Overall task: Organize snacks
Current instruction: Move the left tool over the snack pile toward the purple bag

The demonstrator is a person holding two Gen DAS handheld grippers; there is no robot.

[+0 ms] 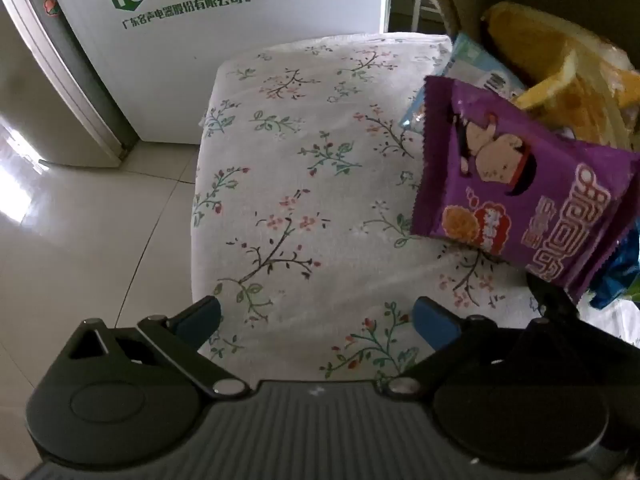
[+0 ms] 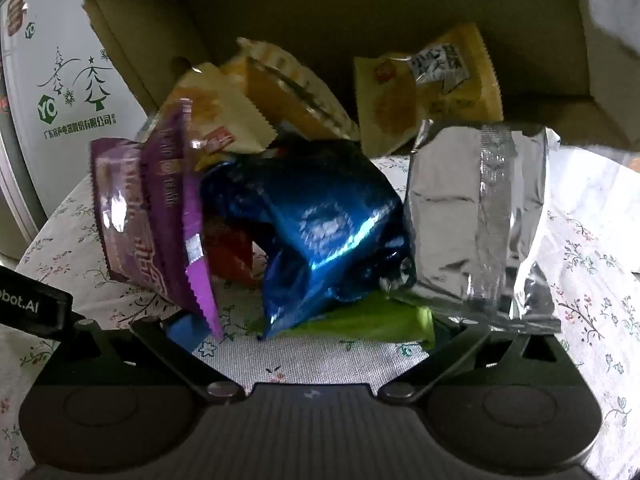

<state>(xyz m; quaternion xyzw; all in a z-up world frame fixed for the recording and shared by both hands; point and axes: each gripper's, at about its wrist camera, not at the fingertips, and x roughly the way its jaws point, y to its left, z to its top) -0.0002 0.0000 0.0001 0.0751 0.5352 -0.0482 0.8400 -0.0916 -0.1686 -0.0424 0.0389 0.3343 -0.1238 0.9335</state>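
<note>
Both claws, my left claw (image 1: 316,320) over bare floral cloth and my right claw (image 2: 312,328) facing the snack pile, gape wide and empty, so with the blue packet (image 2: 316,224) heaped beside the cardboard box (image 2: 132,32) at the table's (image 1: 304,184) far edge, I judge grasping it comes next.

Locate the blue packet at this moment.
In the right wrist view the blue packet sits mid-pile on the floral cloth, between the purple packet and silver packet, atop a green one.
</note>
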